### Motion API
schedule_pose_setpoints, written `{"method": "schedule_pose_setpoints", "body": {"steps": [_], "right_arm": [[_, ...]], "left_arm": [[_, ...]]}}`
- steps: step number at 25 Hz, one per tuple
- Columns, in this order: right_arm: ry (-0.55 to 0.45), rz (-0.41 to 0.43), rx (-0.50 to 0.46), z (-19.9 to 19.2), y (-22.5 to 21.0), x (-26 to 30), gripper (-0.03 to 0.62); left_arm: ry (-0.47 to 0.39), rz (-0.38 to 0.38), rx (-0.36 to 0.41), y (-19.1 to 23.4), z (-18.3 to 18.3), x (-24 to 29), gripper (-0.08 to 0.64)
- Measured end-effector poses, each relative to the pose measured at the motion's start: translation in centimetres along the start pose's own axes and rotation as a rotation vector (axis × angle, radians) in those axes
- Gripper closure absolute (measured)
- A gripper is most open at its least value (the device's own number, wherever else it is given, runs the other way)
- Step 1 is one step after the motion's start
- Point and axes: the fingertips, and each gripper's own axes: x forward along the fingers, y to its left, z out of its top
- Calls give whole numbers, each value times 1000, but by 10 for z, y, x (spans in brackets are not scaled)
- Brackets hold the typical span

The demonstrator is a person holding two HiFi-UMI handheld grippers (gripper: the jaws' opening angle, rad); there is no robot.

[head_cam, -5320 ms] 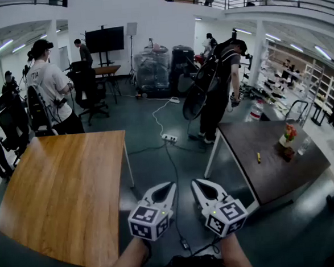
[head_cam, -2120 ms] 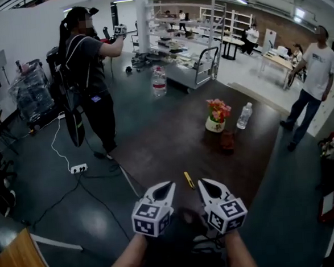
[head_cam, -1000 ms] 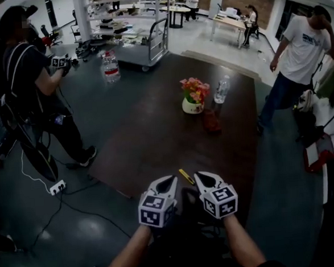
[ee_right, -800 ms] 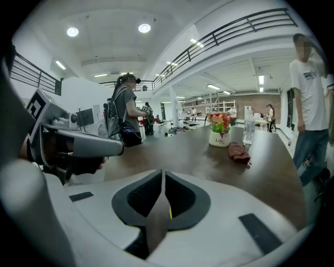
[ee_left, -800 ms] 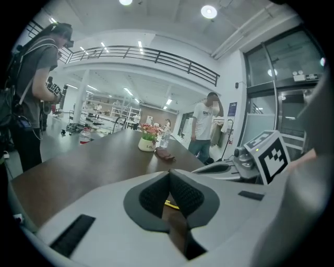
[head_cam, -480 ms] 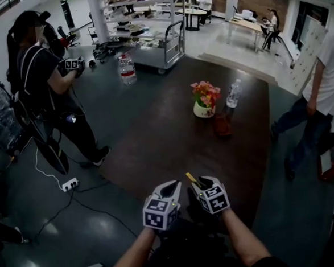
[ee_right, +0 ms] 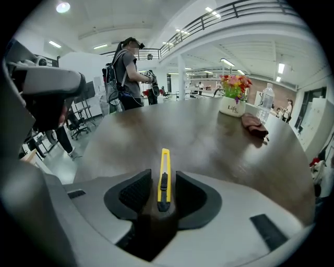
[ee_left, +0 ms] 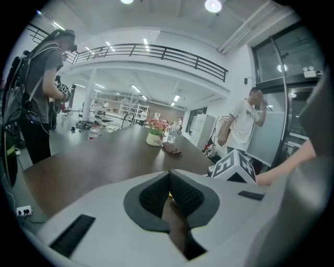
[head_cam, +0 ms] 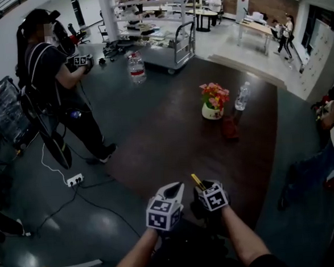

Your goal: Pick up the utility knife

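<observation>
The utility knife [ee_right: 165, 177], yellow with a black slider, lies flat on the dark brown table [ee_right: 209, 141] near its front edge, its length pointing away from me. My right gripper [ee_right: 162, 175] is low over it and its jaws are opening; the knife's near end lies between the pads, which do not press on it. In the head view the knife [head_cam: 197, 181] pokes out past the right gripper [head_cam: 207, 191]. My left gripper [head_cam: 173, 188] hovers just to the left, jaws shut with nothing in them. In the left gripper view its black pads [ee_left: 183, 195] meet.
Further back on the table [head_cam: 172, 129] stand a flower pot [head_cam: 212, 101] and a water bottle [head_cam: 242, 96], with a dark red pouch [head_cam: 230, 127] in front. A person with a backpack [head_cam: 55, 81] stands left of the table, beside a power strip [head_cam: 74, 179] on the floor.
My right gripper has sunk to the table around the knife and its jaws have gone from shut to wide. The left gripper has barely moved.
</observation>
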Motion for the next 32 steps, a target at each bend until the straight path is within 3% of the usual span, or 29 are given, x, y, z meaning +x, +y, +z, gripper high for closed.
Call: {"method": "schedule_pose_setpoints", "body": {"steps": [3,5,13,21,32], "right_arm": [[7,-27,-32,-2,-3,1,450],[18,-46,-68,-4,-5,0,514],[8,-20,-107,-5,2,-6,517],[-200,-12,83,36,-16,-59,517],[-525,-59,112,118,-31,-163,517]], "left_arm": [[-4,6,-9,1,-2,0,554],[0,8,-20,1,-5,0,554],[-21,25,-27,6,-1,-3,554],[-58,4,-14,-5,23,-4,554],[-157,-49,53,-21,90,-6,554]]}}
